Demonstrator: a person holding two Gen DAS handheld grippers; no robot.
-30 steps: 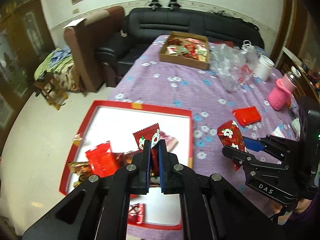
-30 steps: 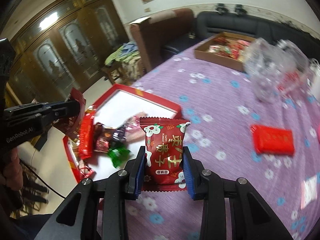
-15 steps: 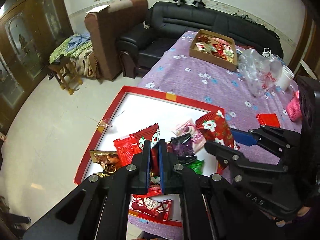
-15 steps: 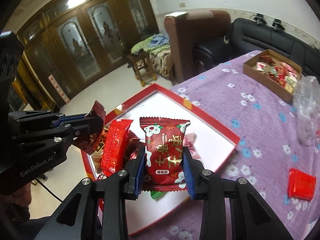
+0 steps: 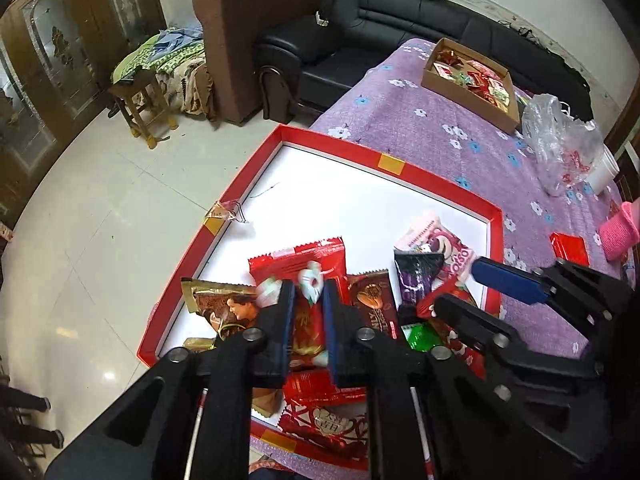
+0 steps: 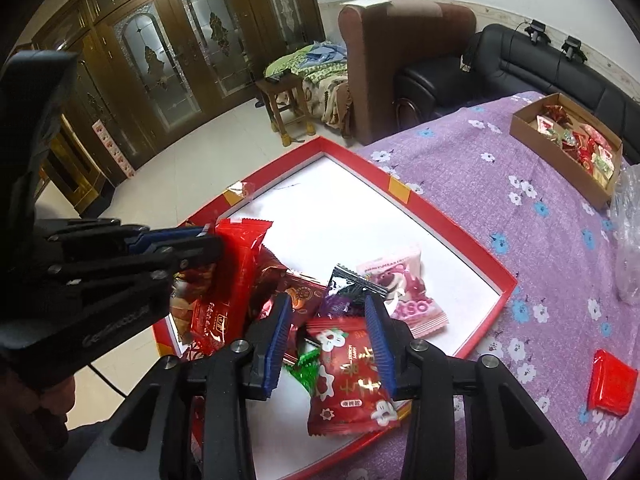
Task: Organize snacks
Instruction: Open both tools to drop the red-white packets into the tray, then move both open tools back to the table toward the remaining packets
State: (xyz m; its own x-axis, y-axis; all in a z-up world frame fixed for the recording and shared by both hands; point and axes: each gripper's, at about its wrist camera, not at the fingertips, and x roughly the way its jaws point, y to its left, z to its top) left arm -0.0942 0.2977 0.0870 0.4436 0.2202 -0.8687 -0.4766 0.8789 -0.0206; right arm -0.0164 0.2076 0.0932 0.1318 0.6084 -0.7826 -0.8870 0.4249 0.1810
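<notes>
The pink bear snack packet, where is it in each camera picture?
Left wrist view: the pink bear snack packet lies right of centre in the red tray, near its right wall, above the right gripper.
Right wrist view: the packet lies near the middle, just above the right gripper.
Shared landmark: the purple-black packet lies against its left side in both views.

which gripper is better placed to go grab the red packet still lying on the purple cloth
Right, probably. The right gripper is opening and its flowered red packet is dropping into the red tray. The loose red packet lies on its side. The left gripper works across the tray.
</notes>
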